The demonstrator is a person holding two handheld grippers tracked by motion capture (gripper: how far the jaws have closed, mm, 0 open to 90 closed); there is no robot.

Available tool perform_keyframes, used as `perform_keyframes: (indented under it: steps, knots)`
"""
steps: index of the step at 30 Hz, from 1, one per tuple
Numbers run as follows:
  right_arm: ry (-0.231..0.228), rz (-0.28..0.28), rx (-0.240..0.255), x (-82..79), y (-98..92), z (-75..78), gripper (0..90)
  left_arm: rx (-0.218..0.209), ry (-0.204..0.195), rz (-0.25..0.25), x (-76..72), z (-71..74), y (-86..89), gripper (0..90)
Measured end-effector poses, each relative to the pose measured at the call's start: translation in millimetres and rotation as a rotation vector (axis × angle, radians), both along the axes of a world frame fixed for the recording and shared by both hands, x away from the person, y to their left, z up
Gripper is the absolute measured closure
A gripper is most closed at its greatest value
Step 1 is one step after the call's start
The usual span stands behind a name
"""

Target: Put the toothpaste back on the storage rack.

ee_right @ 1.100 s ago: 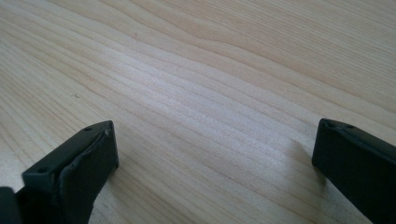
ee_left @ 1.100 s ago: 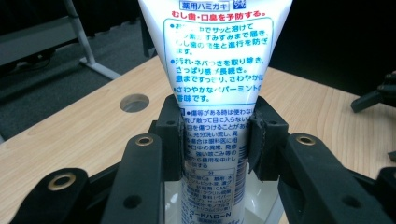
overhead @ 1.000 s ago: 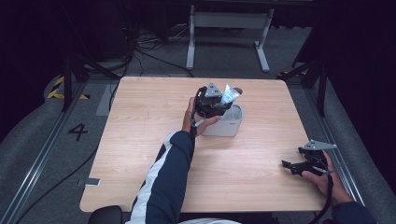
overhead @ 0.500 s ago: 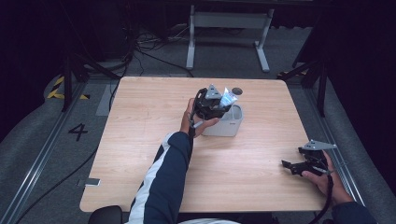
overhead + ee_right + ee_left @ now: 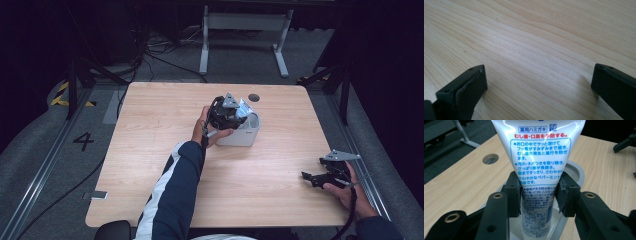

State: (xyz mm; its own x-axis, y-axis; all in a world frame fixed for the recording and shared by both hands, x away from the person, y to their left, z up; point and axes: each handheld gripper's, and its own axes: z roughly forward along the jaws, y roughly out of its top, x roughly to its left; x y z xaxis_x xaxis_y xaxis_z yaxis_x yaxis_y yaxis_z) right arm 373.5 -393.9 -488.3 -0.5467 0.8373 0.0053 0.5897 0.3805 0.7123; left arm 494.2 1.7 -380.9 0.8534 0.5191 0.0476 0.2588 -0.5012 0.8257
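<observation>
Currently your left gripper [image 5: 537, 195] has the toothpaste tube [image 5: 537, 167] between its pads; the jaws have just been opening slightly, yet both pads press on the tube's sides, so it counts as held. The tube stands upright, its lower end inside the white holder [image 5: 245, 134] at the table's [image 5: 150, 165] centre, a little toward the far side. Your right gripper [image 5: 320, 179] rests near the right edge, jaws spread wide over bare wood, nothing between them.

Handling judgement: the tube looks light, soft-walled and glossy (likely slippery under hard pads). A squeeze on the belly would probably deform it. You'd do better to hold low, toward the stiffer cap end, where the pads sit now. The holder seems light too and may shift if the tube drags against it.
</observation>
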Motion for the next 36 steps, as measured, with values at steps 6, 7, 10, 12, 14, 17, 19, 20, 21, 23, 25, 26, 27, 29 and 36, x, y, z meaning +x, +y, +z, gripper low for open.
perform_keyframes:
  steps: [6, 7, 10, 12, 14, 17, 19, 20, 21, 23, 25, 26, 27, 29, 36]
  knots:
    - [0.0, 0.0, 0.0, 0.0, 0.0, 0.0, 0.6, 0.041, 0.002, -0.004, 0.9, -0.5, -1.4, 57.5]
    - [0.0, 0.0, 0.0, 0.0, 0.0, 0.0, 0.6, 0.041, 0.007, -0.008, 1.0, -0.8, -1.4, 57.5]
    - [0.001, 0.001, 0.0, 0.0, -0.1, 0.0, 0.6, 0.048, 0.01, -0.005, 1.2, -1.2, -1.5, 57.5]
    - [0.0, 0.001, 0.0, 0.0, -0.1, 0.0, 0.6, 0.061, 0.016, -0.005, 1.5, -2.1, -1.8, 57.1]
    - [0.0, 0.001, -0.001, 0.0, -0.1, 0.0, 0.6, 0.065, 0.018, -0.001, 2.1, -2.4, -0.8, 55.9]
    - [0.0, 0.0, 0.001, -0.1, 0.0, 0.0, 0.6, -0.036, 0.03, 0.005, 1.8, 0.1, 5.4, 65.1]
    - [-0.001, 0.002, -0.002, -0.1, -0.2, -0.1, 0.6, -0.054, 0.018, 0.017, 1.3, 4.3, 7.4, 61.8]
    - [-0.001, 0.003, -0.002, -0.1, -0.2, -0.1, 0.6, -0.039, 0.009, 0.018, 1.2, 5.1, 6.4, 59.7]
    - [0.0, 0.001, -0.001, -0.1, -0.1, 0.0, 0.6, -0.039, 0.009, 0.018, 1.2, 5.1, 6.4, 59.5]
    - [-0.001, 0.002, -0.002, -0.1, -0.2, -0.1, 0.6, -0.009, 0.002, 0.019, 0.5, 5.5, 4.2, 58.8]
    - [-0.001, 0.002, -0.002, -0.1, -0.2, -0.1, 0.6, -0.019, 0.004, 0.024, 0.0, 5.5, 3.6, 58.4]
    - [0.0, 0.002, -0.002, -0.1, -0.2, -0.1, 0.6, -0.021, 0.005, 0.024, 0.0, 5.4, 3.6, 58.1]
    - [-0.001, 0.002, -0.002, -0.1, -0.2, -0.1, 0.6, -0.009, 0.0, 0.017, 0.6, 5.4, 3.8, 58.0]
    - [-0.001, 0.002, -0.002, -0.1, -0.2, -0.1, 0.6, -0.007, 0.004, 0.02, 0.3, 5.0, 3.1, 57.4]
    - [-0.001, 0.004, -0.003, -0.1, -0.3, -0.1, 0.6, -0.001, 0.0, 0.024, -0.7, 6.9, 4.0, 57.1]
